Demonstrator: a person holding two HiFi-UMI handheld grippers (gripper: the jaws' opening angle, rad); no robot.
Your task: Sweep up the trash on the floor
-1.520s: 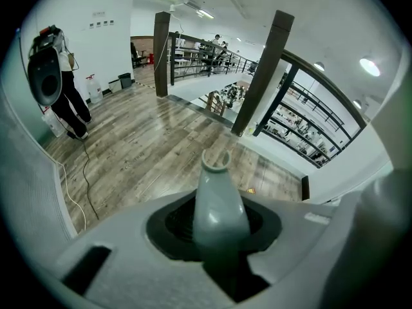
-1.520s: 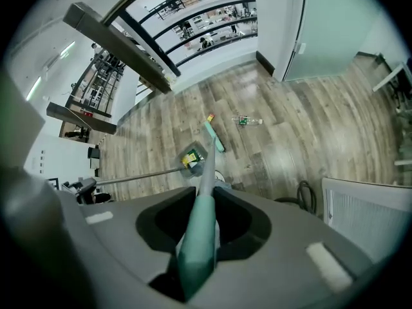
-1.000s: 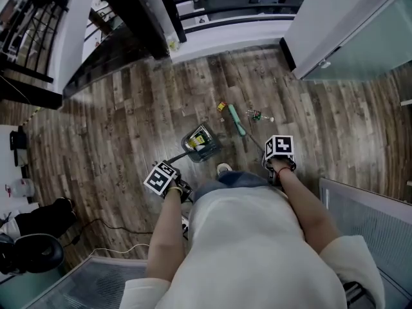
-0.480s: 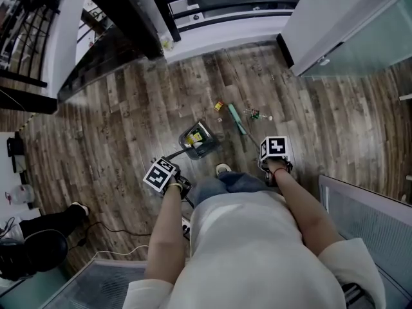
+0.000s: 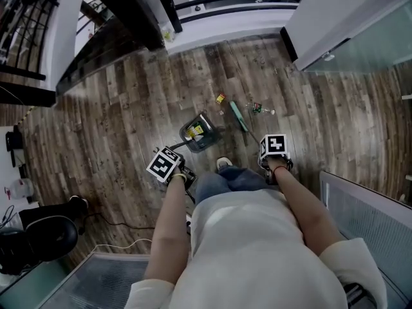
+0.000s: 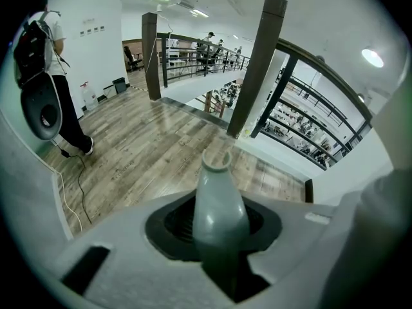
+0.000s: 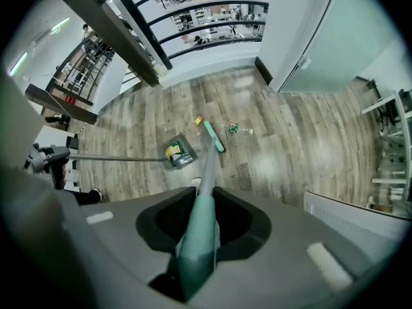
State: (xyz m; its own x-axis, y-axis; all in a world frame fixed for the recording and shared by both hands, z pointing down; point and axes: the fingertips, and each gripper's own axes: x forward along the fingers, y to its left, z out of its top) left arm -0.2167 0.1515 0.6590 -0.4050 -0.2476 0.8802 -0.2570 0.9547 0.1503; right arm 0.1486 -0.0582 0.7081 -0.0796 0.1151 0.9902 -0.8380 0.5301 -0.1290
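- sweeping is under way, as i read it: the left tongs (image 6: 220, 250) are shut round the pale grey dustpan handle (image 6: 219, 201), and the right tongs (image 7: 198, 240) are clamped on the teal broom handle (image 7: 206, 185). neither is empty.
- the dustpan (image 5: 201, 134) lies on the wooden floor (image 5: 122, 114) just ahead of the person's shoe (image 5: 223, 167), with a yellow wrapper (image 5: 196, 131) already inside it.
- loose trash lies beyond the pan, toward the floor's far edge by the railing: a small yellow-and-red wrapper (image 5: 221, 98) and a small green-and-clear piece (image 5: 257, 109).
- the broom head (image 5: 238, 116) rests between those two bits, close to both. whether it touches either is too small to tell.
- to do this well, set the head just past the green piece and draw it in one low, flat stroke toward the pan's mouth, gathering the wrapper on the way.
- the left side should press the pan's lip flush on the boards and turn its mouth to face the stroke, or light scraps will likely slip under.
- short, slow pulls suit such light litter; a fast flick could scatter it toward the railing gap.
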